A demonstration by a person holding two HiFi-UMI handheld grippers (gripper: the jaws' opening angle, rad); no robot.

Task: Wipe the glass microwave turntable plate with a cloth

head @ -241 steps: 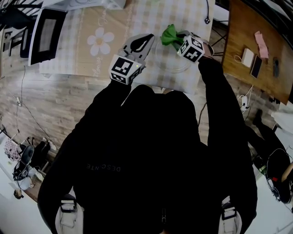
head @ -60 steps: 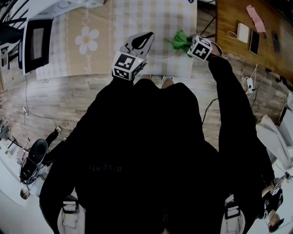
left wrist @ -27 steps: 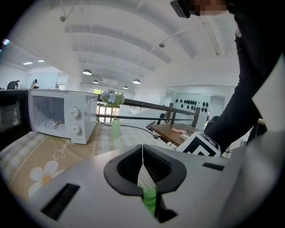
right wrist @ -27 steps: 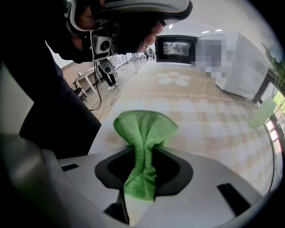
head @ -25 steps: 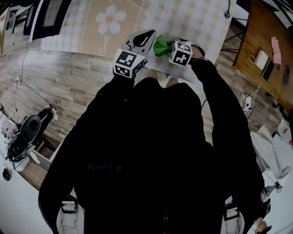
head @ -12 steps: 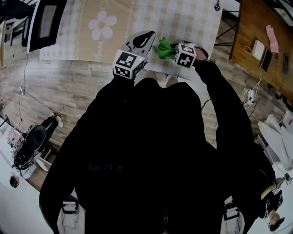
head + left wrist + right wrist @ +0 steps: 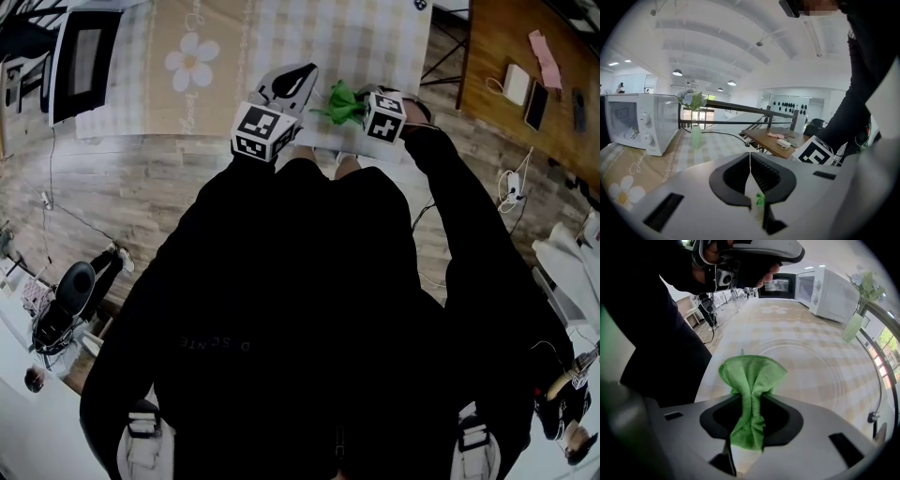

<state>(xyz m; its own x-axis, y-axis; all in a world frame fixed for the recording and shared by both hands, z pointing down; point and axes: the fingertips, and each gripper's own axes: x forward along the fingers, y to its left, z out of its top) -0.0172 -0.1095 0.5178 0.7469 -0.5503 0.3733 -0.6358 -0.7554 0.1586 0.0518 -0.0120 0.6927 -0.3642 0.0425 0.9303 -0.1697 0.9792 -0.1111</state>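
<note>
Right gripper (image 7: 751, 404), pinching the cloth (image 7: 752, 376), is sliding toward 3 o'clock — still wiping the plate (image 7: 820, 376); left gripper (image 7: 750, 157) closed, empty.

Large open hall, prob. a lab/studio: high white vaulted ceiling (image 7: 717, 42) w/ round lamps (image 7: 677, 72), metal railing (image 7: 740, 108), wood-look floor (image 7: 141, 178), wooden desk (image 7: 506, 66). Kitchen-style setup: checked tablecloth (image 7: 366, 42), white microwave (image 7: 640, 124), flower vase (image 7: 696, 136).
</note>
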